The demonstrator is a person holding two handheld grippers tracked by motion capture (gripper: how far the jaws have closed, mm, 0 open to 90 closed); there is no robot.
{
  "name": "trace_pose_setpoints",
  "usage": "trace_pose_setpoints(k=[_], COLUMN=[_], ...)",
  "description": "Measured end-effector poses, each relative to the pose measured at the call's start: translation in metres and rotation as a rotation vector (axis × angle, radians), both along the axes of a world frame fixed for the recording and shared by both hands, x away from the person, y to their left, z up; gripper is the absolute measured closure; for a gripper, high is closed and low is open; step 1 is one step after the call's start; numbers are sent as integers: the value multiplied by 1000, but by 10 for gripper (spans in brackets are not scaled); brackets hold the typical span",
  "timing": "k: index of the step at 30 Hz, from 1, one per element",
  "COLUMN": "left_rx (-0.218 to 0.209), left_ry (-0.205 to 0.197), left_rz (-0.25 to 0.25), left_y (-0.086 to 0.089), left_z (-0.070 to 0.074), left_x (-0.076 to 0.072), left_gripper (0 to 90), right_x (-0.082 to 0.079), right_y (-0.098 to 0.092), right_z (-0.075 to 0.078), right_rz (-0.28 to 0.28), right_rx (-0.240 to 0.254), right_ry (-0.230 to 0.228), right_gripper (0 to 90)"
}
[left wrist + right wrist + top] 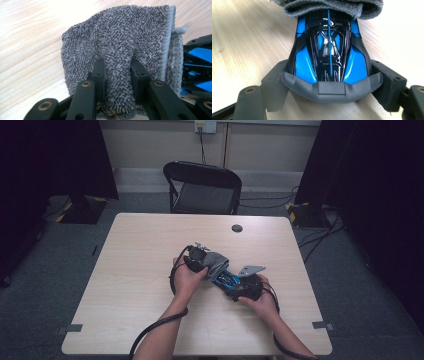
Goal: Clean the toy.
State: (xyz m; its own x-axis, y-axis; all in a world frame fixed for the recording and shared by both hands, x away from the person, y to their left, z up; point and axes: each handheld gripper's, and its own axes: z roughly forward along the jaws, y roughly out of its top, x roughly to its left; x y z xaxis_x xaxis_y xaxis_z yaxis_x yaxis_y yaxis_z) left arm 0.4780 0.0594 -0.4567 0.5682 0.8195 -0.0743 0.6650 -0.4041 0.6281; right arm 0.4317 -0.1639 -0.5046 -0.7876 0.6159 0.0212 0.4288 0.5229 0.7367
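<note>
Right now the left hand-held gripper pinches a fold of the fluffy grey cloth. Its far edge lies over one end of the blue and black toy car, which the right hand-held gripper squeezes, low over the counter.

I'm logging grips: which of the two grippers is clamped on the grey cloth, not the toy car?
The left gripper: its jaws pinch a fold of the grey cloth. The right gripper instead grips the blue and black toy car by its sides.
</note>
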Motion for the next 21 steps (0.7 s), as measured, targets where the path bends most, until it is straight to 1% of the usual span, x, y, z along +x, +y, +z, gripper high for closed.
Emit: trace_pose_setpoints(k=[9, 15, 20, 21], left_rx=[2, -8, -9, 4], left_ry=[2, 2, 3, 4], left_rz=[13, 33, 41, 40], left_y=[3, 6, 8, 10], left_z=[-1, -3, -5, -5], left_x=[4, 7, 8, 9], left_gripper=[696, 695, 695, 695], right_x=[0, 0, 0, 0], right_y=[0, 0, 0, 0], right_z=[0, 0, 0, 0], right_rz=[0, 0, 0, 0], right_rx=[0, 0, 0, 0], right_ry=[0, 0, 0, 0], right_gripper=[240, 240, 240, 240])
